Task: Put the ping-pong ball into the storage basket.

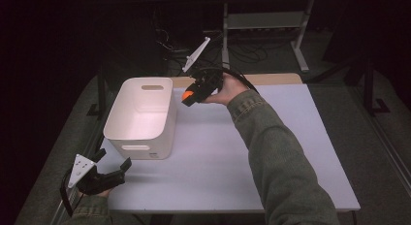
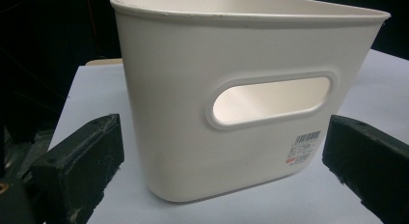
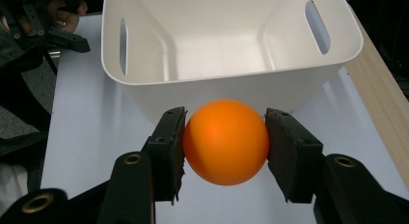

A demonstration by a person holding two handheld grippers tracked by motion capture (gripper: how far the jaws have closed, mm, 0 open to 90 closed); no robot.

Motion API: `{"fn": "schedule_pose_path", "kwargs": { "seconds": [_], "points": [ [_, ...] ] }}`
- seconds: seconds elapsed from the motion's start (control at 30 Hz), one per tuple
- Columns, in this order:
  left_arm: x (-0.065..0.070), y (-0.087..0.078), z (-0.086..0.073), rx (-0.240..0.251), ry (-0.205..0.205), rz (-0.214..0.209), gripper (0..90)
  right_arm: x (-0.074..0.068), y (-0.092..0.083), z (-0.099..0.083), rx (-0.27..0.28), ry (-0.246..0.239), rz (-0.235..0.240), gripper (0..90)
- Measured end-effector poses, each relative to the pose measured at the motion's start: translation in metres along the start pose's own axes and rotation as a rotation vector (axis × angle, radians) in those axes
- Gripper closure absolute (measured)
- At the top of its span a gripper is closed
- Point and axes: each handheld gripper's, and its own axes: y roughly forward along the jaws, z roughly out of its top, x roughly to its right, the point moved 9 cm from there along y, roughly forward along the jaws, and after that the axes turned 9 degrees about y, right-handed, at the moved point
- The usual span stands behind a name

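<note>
Item: orange ball (image 3: 226, 142), smooth and round, clamped between the two black jaws of the right hand-held gripper (image 3: 225, 144); each pad presses one side at about the ball's widest line. In the high view the ball (image 1: 187, 95) hangs above the surface (image 1: 291, 152), just right of the far right corner of the white plastic bin (image 1: 140, 133).

Item: white plastic bin (image 3: 231, 45), open-topped, empty inside, a slot handle in each end wall, standing upright on the left half of the surface.

Item: left hand-held gripper (image 1: 109, 174), jaws spread and holding nothing, at the near left edge, aimed at the bin's near end wall (image 2: 231, 113) with its slot handle and barcode label (image 2: 304, 147); apart from the bin.

Step judged in hand: carrying the ball over the rim for release inside.

Handling notes: keep the squeeze steady, since a round, slick ball may slip out if the jaws loosen early. Lift clear of the rim, move left until the ball sits over the bin's middle, lower inside, then part the jaws. A low release should limit bouncing. The left hand-held gripper could steady the light bin.
</note>
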Motion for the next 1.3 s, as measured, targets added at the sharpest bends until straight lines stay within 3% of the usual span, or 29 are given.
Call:
{"fn": "schedule_pose_path", "kwargs": {
  "seconds": [1.3],
  "points": [
    [0.001,0.000,-0.001,-0.001,-0.008,-0.008,0.3,-0.010,0.039,0.039,0.055,-0.034,0.076,50.0]
  ]
}}
